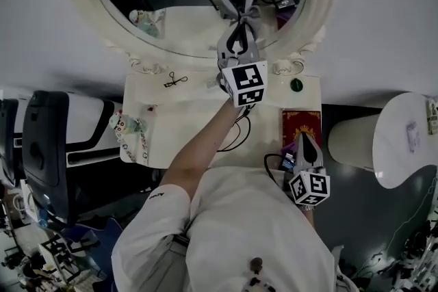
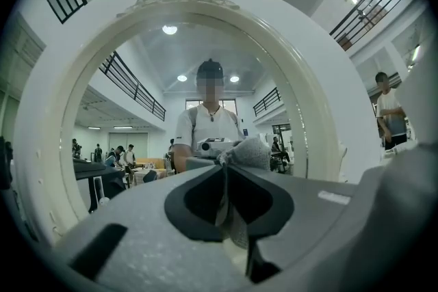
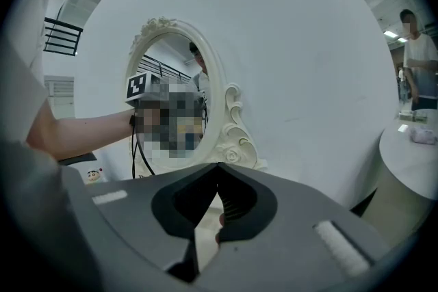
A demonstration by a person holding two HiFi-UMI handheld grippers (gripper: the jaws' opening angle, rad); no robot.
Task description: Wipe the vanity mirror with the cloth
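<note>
Cloth (image 2: 250, 152), pinched in the left gripper (image 2: 224, 167), is raised to the vanity mirror (image 2: 137, 65) for wiping. The right gripper (image 3: 217, 167) hangs clear, jaws together, empty.

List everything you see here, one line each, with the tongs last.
vanity mirror: one, cream oval frame, at the back of the vanity table
vanity table: one, cream, below the mirror
cloth: one, grey, pinched in the left tongs, right by the glass
small tool: one, black, rear left of the tabletop
round item: one, green, rear right of the tabletop
flat item: one, red, right side of the tabletop
round table: one, white, to the right of the vanity
left tongs: one, grey, shut on the cloth, raised to the mirror
right tongs: one, grey, shut with nothing in them, held back near the person's body
</note>
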